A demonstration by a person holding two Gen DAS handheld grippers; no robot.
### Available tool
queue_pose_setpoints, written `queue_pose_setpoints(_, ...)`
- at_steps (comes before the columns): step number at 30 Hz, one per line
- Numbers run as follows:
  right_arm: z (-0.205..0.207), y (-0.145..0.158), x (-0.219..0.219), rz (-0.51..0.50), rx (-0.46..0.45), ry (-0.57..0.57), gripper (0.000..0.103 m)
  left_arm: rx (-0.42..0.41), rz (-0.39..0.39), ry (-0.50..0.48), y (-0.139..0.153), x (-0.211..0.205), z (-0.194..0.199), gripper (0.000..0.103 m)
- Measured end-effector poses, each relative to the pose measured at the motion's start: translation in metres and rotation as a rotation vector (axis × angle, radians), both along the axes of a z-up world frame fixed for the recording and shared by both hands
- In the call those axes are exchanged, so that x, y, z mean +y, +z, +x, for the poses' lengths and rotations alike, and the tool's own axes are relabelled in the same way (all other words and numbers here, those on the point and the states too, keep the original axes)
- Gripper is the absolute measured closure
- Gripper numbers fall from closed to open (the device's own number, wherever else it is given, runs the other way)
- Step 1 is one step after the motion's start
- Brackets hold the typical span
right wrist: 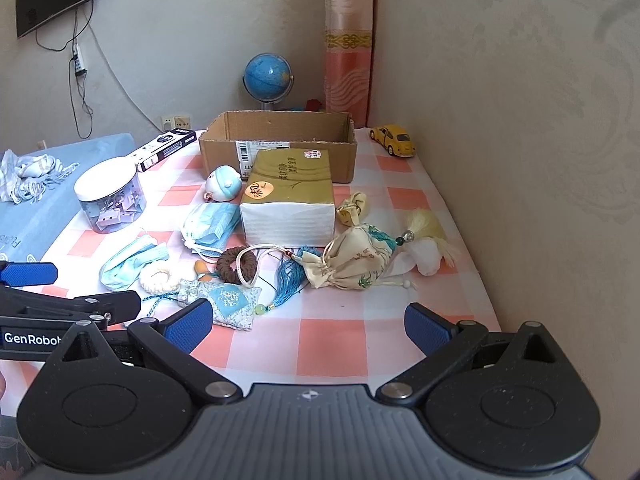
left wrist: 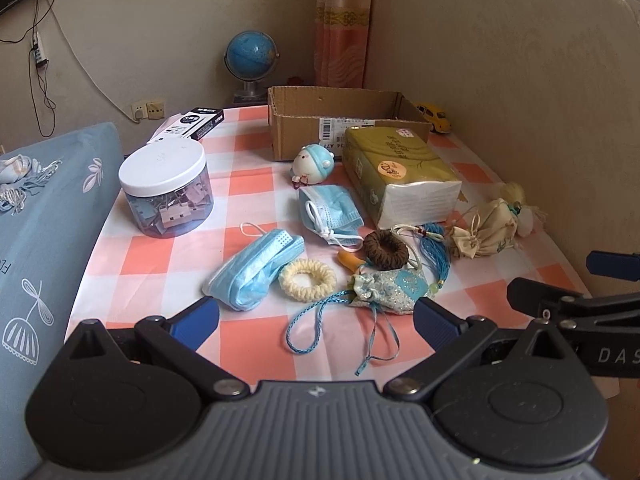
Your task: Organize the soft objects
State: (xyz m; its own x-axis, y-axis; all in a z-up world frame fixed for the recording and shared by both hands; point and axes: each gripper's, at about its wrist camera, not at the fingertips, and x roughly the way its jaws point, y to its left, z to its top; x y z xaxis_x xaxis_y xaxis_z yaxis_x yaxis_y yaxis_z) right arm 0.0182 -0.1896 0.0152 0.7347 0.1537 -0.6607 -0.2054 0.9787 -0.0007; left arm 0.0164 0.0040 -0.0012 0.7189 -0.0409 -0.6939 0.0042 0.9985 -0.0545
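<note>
Soft things lie scattered on the checked tablecloth: two blue face masks, a cream scrunchie, a brown scrunchie, a blue sachet pouch, a cream drawstring pouch, a tissue pack and a small plush toy. An open cardboard box stands at the back. My left gripper is open and empty, just short of the blue sachet. My right gripper is open and empty, near the table's front edge.
A clear jar of binder clips stands at the left. A black pen box, a globe and a yellow toy car sit at the back. A blue pillow lies left; a wall rises on the right.
</note>
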Motion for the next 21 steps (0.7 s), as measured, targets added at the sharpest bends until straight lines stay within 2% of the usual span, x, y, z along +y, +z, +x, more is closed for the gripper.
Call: queue_pose_setpoints(21, 0.028, -0.018, 0.0, -0.016, 0.02, 0.062, 0.0, 0.021, 0.007, -0.085, -0.017, 0.014, 0.028, 0.001)
